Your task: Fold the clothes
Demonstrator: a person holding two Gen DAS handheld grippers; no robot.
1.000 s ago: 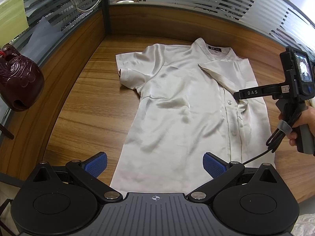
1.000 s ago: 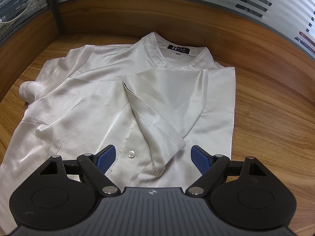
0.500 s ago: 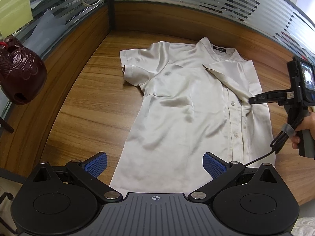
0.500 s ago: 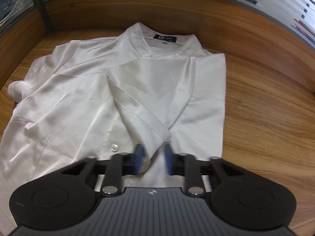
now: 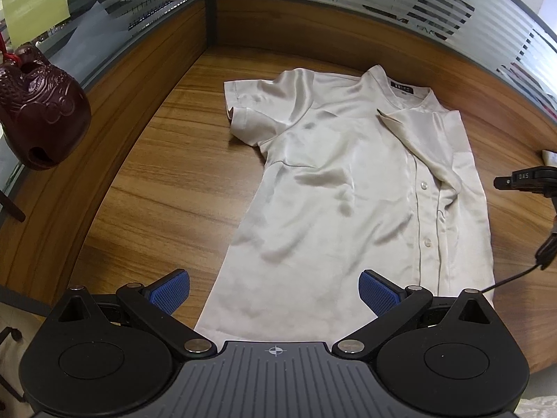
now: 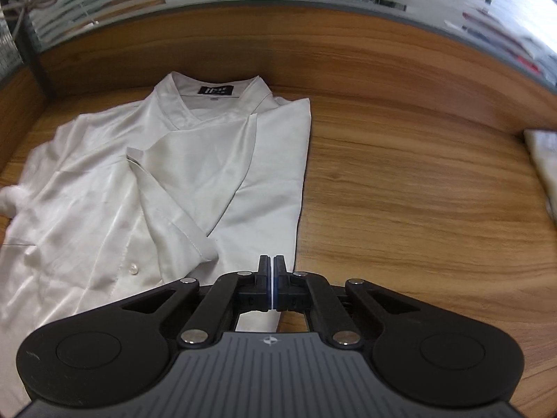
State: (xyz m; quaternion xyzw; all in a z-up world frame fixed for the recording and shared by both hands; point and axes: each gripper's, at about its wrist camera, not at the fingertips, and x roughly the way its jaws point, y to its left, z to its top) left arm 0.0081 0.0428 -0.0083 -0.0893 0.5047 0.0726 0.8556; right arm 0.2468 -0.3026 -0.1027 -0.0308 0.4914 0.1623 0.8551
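A cream satin short-sleeved shirt [image 5: 348, 188] lies flat on the wooden desk, collar away from me. Its right sleeve [image 5: 421, 146] is folded in over the button placket; the left sleeve [image 5: 250, 104] still sticks out. My left gripper [image 5: 275, 292] is open and empty, hovering above the shirt's hem. My right gripper [image 6: 271, 264] is shut with nothing between its pads, above the shirt's right edge [image 6: 299, 188], just right of the folded sleeve's cuff [image 6: 205, 247]. It also shows in the left wrist view [image 5: 501, 183], right of the shirt.
The wooden desk [image 5: 156, 181] is walled by a wood and frosted-glass partition [image 5: 348, 10] at the back and left. A dark red carved ornament [image 5: 38, 115] hangs at the left. A white folded item [image 6: 543, 160] lies at the desk's right.
My right gripper shut empty and pulled back to the right, off the folded sleeve. My left gripper stayed open and drew back slightly.
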